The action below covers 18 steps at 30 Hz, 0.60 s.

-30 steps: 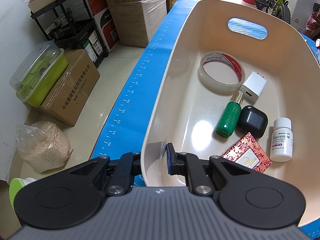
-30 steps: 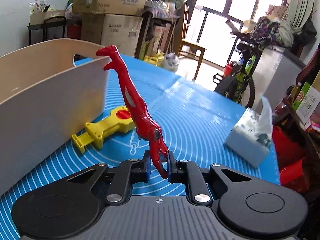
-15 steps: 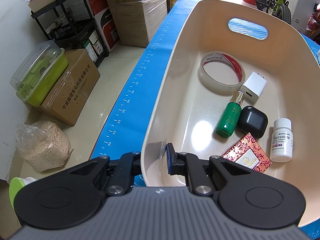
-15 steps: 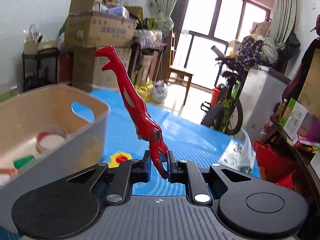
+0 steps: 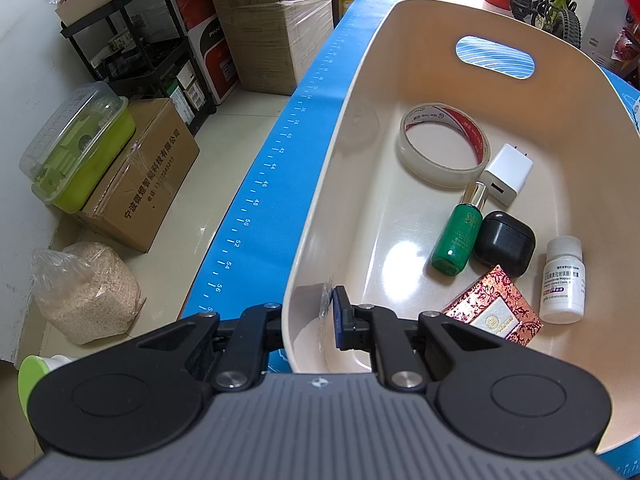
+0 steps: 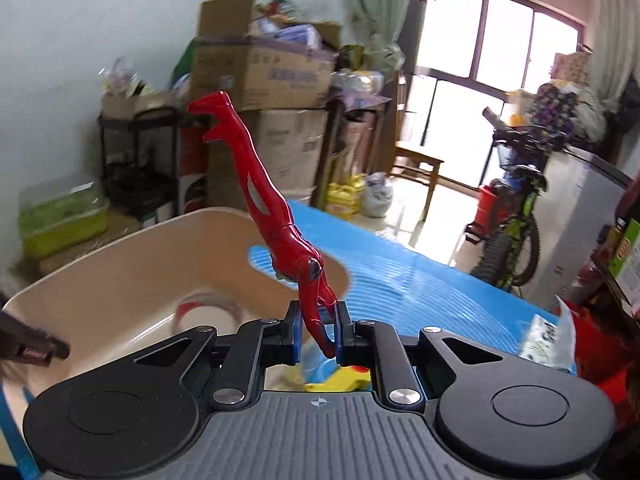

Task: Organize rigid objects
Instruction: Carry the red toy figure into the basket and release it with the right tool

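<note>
My left gripper [image 5: 308,322] is shut on the near wall of a cream plastic bin [image 5: 360,92], one finger inside and one outside. In the bin lie a tape roll [image 5: 442,148], a white charger [image 5: 507,173], a green bottle [image 5: 458,236], a black case [image 5: 505,242], a red patterned box [image 5: 494,314] and a white pill bottle [image 5: 562,282]. My right gripper [image 6: 318,334] is shut on the arm of a red toy figure [image 6: 272,208], which sticks up head-down, legs high. It hangs above the bin [image 6: 132,256], near the handle end.
A blue mat [image 6: 420,280] covers the table. A yellow toy [image 6: 344,380] lies on it just below my right gripper, and a tissue pack [image 6: 546,340] sits to the right. Cardboard boxes [image 5: 148,172], a black rack [image 5: 132,52] and a bicycle [image 6: 516,224] stand around the table.
My right gripper has risen with the red figure and swung toward the bin, whose inside now shows below it. The left gripper has kept still on the bin wall.
</note>
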Available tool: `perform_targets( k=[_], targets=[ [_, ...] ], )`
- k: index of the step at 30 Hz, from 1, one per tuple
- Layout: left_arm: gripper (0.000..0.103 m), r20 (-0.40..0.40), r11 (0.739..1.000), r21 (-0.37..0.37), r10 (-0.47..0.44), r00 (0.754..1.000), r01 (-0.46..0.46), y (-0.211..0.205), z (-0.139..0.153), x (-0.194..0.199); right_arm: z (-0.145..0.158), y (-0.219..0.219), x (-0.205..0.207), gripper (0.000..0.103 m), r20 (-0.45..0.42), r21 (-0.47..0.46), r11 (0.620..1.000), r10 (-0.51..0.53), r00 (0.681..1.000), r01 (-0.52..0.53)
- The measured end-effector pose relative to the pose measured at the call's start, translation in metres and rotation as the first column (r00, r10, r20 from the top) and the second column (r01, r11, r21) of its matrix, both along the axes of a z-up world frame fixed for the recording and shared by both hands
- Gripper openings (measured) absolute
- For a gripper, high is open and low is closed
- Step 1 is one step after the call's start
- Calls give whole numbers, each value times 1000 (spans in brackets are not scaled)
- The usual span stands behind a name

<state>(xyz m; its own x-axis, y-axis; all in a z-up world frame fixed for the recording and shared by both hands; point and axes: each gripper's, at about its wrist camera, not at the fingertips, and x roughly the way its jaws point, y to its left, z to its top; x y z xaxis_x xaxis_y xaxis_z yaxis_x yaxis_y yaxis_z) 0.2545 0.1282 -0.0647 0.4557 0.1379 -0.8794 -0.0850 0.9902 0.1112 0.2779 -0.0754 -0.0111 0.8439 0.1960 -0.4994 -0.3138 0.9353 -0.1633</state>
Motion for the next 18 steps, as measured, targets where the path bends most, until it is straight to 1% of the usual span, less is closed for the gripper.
perform_targets(
  k=[3,10,13,16,18],
  targets=[
    [16,0,1000,-1,-2,1000,2,-1,-1,0,-5,19,-1,25,-23,-45,999,27,999,-28],
    [16,-1,1000,-5,-4,1000,4,-1,-2,1,-18,48,1,26,-117,-96,992,75,990,-87],
    [16,-1,1000,-5,-4,1000,4,-1,-2,1,-26,55,0,27,-146,-123,987,81,986,-99],
    [16,-1,1000,-5,-4,1000,4,-1,-1,1,-31,56,0,32,-183,-127,986,86,979,-111],
    [16,-1,1000,-5,-4,1000,4,-1,-1,1,-31,54,1,40,-209,-108,987,98,973,-123]
  ],
)
